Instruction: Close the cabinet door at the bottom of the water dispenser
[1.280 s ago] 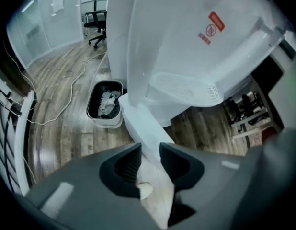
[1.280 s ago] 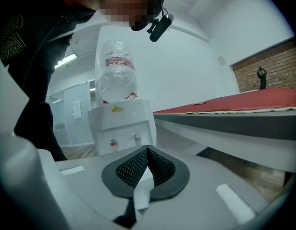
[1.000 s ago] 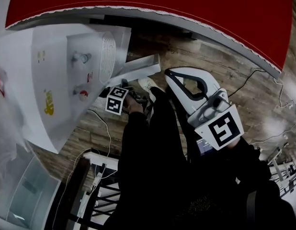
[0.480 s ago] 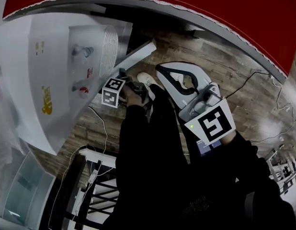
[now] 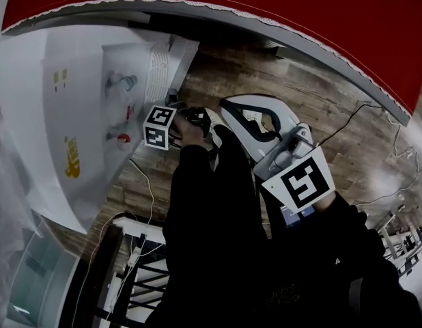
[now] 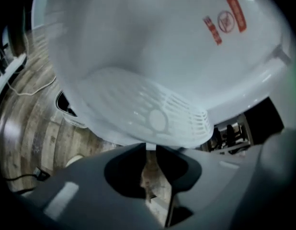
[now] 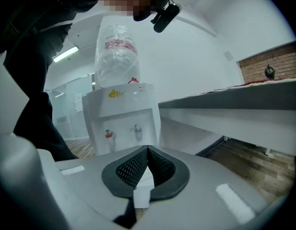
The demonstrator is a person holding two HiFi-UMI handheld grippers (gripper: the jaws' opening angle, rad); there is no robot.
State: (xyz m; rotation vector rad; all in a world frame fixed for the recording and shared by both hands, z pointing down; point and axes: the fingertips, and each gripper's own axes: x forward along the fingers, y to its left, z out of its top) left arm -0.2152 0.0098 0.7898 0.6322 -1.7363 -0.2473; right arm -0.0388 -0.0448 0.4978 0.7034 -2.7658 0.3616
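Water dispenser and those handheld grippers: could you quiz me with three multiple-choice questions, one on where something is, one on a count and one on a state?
1. What stands on top of the water dispenser?
A. a clear bottle
B. a kettle
C. nothing

2. How many taps are on its front?
A. one
B. two
C. four

3. How do the right gripper jaws stand?
A. wide apart
B. closed on a cup
C. together, empty

Answers:
1 A: the right gripper view shows the bottle upright on the dispenser.
2 B: one red-topped tap and one beside it.
3 C: the jaws meet at their tips with nothing between them.
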